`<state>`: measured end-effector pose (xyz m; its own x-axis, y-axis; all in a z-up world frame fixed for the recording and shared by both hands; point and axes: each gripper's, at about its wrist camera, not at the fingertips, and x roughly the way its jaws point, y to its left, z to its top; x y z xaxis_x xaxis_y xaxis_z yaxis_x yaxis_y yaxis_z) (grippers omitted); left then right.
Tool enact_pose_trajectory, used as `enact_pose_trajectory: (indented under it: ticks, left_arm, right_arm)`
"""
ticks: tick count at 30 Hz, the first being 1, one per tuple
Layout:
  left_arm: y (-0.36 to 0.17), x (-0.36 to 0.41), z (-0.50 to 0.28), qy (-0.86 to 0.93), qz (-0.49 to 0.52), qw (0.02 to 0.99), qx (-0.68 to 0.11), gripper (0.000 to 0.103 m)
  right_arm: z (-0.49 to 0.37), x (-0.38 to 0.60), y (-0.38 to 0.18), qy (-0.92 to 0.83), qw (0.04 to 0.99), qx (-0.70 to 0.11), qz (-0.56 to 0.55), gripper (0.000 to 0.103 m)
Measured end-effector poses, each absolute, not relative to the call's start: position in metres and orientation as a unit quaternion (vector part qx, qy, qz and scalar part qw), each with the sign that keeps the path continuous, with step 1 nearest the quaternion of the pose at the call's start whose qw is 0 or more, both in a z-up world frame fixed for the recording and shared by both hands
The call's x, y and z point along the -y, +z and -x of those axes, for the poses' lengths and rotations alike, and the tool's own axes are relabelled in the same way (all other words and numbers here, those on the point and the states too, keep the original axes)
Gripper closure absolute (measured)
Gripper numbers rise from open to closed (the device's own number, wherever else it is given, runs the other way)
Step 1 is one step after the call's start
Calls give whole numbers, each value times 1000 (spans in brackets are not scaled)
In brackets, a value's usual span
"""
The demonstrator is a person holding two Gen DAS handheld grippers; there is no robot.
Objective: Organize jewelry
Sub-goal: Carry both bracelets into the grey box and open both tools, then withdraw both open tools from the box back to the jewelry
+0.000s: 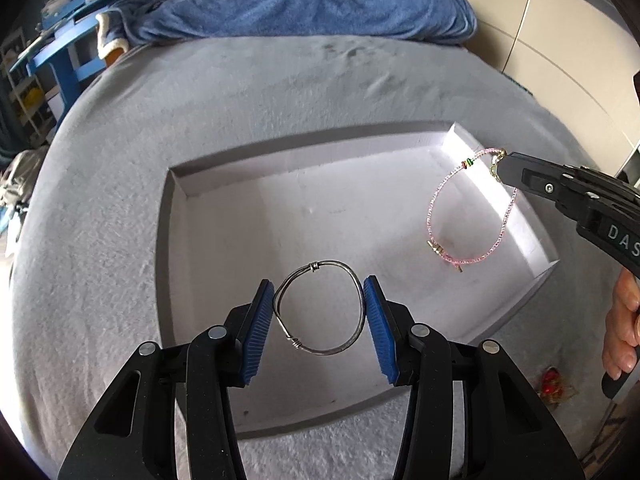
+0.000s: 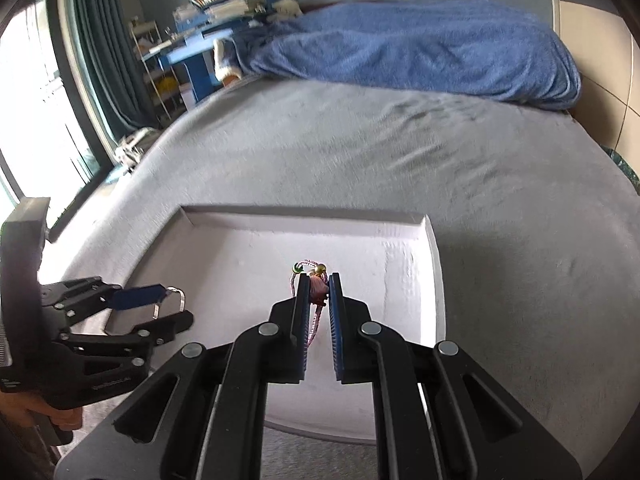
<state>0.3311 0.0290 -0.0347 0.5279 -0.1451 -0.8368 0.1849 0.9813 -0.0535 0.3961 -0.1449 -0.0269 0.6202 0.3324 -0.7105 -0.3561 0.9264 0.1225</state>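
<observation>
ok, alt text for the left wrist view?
The left gripper clamps a silver wire bangle between its blue pads, above a shallow white tray on a grey bed cover. At right, the right gripper, jaws shut, dangles a pink beaded bracelet over the tray's far corner. A rumpled blue blanket lies behind.

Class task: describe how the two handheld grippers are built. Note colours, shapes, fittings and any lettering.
Both the left gripper and the right gripper are matte black plastic linkages with triangular cutouts and round silver pivot pins. Each finger carries a flat, ribbed blue pad. The right gripper's body shows white letters, "DAS", cut off at the frame edge.
</observation>
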Motion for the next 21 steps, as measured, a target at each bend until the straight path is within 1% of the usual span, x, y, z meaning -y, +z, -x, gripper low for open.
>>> enact_pose_trajectory:
  ticks: [3, 6, 8, 9, 10, 11, 12, 13, 15, 18, 21]
  left_arm:
    - [-43, -27, -334, -92, -27, 868, -486, 55]
    - [-47, -27, -333, -87, -36, 867, -489, 48]
    - [-45, -27, -331, -85, -42, 868, -488, 47]
    - [-44, -28, -330, -84, -42, 868, -487, 45]
    - [-43, -28, -329, -82, -41, 869, -486, 32]
    - [-39, -30, -326, -76, -41, 873, -480, 26]
    - [-36, -31, -324, -73, -41, 877, -473, 20]
    - [-33, -31, -321, -72, -41, 881, -466, 20]
    - [-27, -31, -318, -76, -42, 882, -463, 20]
    - [-19, -33, -311, -73, -35, 887, -455, 14]
    - [-12, -34, -302, -74, -30, 891, -448, 13]
  right_arm:
    - [-400, 147, -39, 178, 895, -408, 25, 94]
    - [-398, 146, -42, 174, 895, -410, 37, 92]
    - [-396, 145, -42, 174, 895, -408, 43, 82]
    - [-395, 145, -41, 174, 897, -405, 45, 71]
    - [-394, 145, -40, 175, 898, -402, 45, 66]
    - [-392, 145, -38, 176, 899, -397, 46, 65]
    - [-390, 145, -36, 177, 901, -392, 48, 61]
    - [-389, 145, -33, 177, 903, -389, 50, 55]
    - [-383, 146, -28, 177, 907, -377, 54, 49]
    - [-378, 151, -22, 174, 912, -368, 51, 46]
    - [-370, 158, -15, 171, 917, -358, 39, 44]
